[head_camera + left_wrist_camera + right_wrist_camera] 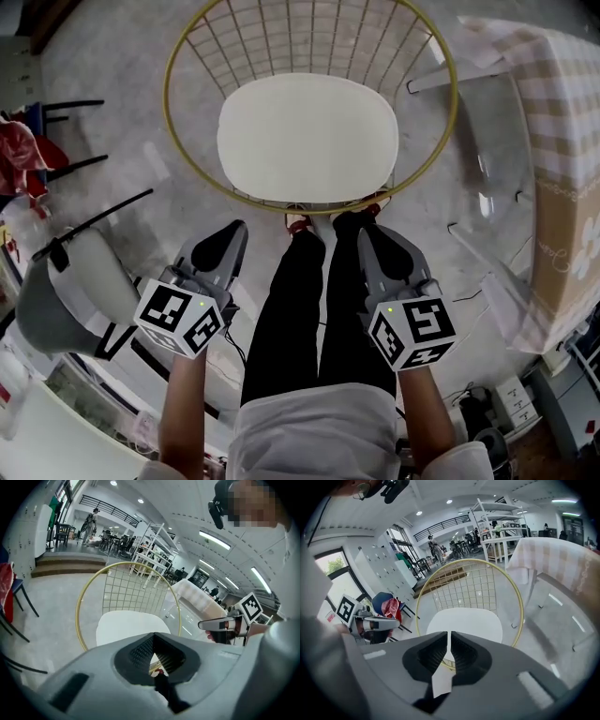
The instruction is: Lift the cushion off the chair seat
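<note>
In front of the person's feet stands the wire chair (170, 112), and the white cushion (307, 139) lies flat on its seat, filling most of the gold ring and untouched by either tool. The left gripper (232, 232) and the right gripper (367, 234) hang side by side above the thighs, tips aimed at the cushion's near edge but well short of it. In its own view the left gripper's jaws are pressed together with nothing between them; the right gripper's jaws stand a sliver apart, also empty.

To do the lift well, I judge both sets of jaws must open wide before they reach the cushion, then take the near edge at two spots set apart (one grip alone would likely let the pad fold and droop). Keeping the pads clear of the wire rim should prevent snagging, and raising both sides evenly should keep it level.

As for writing, the marker cubes carry only black-and-white squares. The brown panel (562, 244) under the checked cloth (553, 66) bears a script word, too small to read.
</note>
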`<state>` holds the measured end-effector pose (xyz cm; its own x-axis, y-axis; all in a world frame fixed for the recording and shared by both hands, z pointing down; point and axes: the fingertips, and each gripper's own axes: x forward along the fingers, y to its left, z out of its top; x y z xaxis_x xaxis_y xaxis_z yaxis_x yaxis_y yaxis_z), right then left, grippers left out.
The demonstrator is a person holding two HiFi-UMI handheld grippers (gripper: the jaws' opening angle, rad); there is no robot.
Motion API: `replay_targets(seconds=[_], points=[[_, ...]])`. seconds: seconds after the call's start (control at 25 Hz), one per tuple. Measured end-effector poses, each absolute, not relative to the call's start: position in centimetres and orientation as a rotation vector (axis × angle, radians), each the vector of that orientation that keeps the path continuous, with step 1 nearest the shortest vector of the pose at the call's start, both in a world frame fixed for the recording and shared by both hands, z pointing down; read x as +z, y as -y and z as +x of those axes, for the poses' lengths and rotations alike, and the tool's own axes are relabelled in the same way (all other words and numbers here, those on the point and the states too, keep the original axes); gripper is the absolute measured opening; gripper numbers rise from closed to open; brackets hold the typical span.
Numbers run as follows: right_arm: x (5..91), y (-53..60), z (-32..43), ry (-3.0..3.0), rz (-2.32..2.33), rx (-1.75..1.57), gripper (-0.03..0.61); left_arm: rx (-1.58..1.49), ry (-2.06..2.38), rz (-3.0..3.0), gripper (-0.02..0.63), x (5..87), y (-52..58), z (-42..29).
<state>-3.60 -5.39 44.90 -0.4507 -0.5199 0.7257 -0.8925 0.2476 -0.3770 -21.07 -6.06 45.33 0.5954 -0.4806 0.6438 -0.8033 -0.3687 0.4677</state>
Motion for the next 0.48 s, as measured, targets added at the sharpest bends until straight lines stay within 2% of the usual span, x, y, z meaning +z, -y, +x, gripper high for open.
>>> replay_targets(seconds=[0.48], points=[[49.8, 7.0, -2.0, 2.024, 1.279, 1.074, 0.038, 0.579, 0.989, 2.022, 0.005, 50.1, 6.9, -20.3]])
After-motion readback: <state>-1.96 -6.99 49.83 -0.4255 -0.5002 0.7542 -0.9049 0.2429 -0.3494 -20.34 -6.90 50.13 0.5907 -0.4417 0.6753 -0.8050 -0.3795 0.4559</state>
